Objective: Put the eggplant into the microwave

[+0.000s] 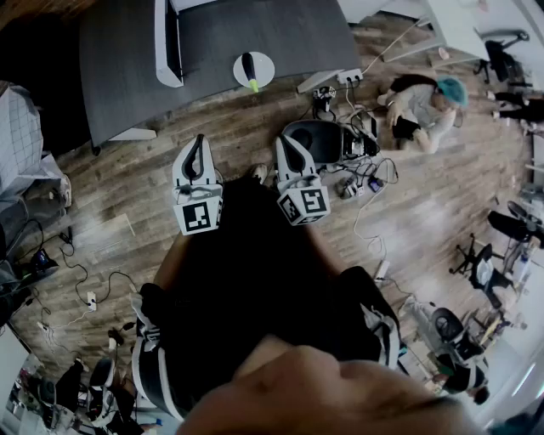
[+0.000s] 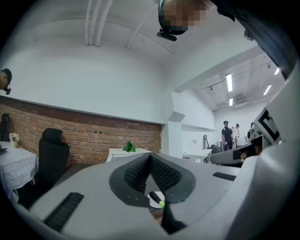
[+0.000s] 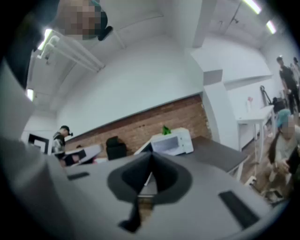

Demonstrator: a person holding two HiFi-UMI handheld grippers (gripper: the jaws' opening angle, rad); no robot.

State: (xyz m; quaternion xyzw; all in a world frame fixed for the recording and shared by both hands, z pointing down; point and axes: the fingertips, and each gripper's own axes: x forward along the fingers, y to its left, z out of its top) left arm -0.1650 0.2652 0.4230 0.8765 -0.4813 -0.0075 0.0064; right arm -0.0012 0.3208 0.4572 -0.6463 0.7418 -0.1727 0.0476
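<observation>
- Eggplant (image 1: 250,71), small, dark, w/ yellow-green tip: lies on round white plate (image 1: 265,68) on dark grey table (image 1: 255,25), near white microwave (image 1: 167,47); both grippers well short of it.
- Left gripper (image 1: 200,146) & right gripper (image 1: 284,146): jaws pressed together, nothing btwn them. Reaching in w/o opening first could knock eggplant off plate.
- Skin looks smooth & rounded, so an off-centre pinch may squirt it out.
- Plate prob. light; a shove could slide it toward table edge.
- Microwave door position unclear; if not wide open, eggplant may hit it.
- Loose cables (image 1: 365,183) on floor: trip risk.

Dim fisheye frames, dark vignetted edges
</observation>
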